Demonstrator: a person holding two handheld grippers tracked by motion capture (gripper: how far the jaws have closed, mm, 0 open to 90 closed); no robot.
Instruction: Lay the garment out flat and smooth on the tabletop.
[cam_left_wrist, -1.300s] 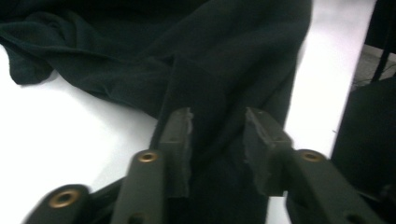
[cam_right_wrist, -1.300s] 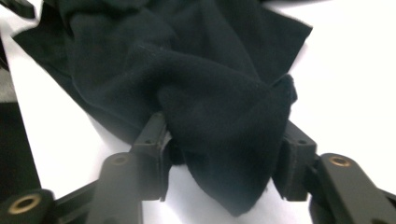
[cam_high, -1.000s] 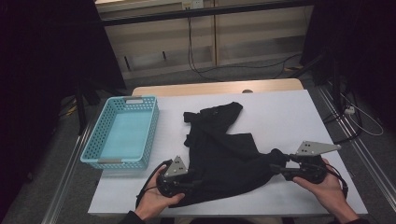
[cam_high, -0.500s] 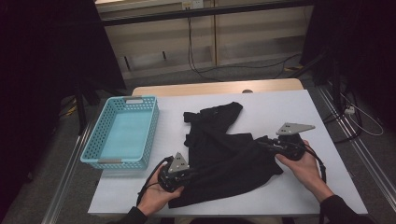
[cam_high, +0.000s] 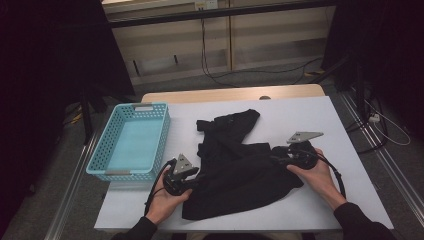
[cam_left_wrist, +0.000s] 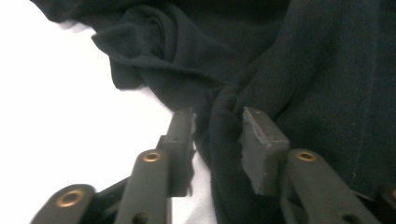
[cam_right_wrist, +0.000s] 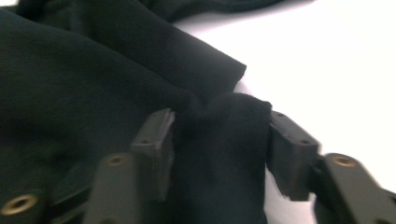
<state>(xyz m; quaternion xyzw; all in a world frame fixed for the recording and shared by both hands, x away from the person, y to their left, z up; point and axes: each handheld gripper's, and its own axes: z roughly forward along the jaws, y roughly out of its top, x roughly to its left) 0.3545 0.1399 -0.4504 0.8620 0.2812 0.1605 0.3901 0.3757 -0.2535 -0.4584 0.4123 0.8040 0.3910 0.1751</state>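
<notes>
A black garment lies crumpled in the middle of the white table. My left gripper is at its near left edge, and in the left gripper view a fold of the black cloth stands between its jaws. These jaws have just been opening, and a gap shows beside the left pad. My right gripper is at the garment's right side. Its jaws have also just been opening, with a loose bunch of cloth between them.
A light blue plastic basket stands at the table's left side, just beyond my left hand. Bare white tabletop lies to the right of the garment and behind it. Cables trail on the floor past the far edge.
My right gripper has moved left and away from me, carrying the garment's right end in over the body. My left gripper has shifted slightly right along the near left edge.
</notes>
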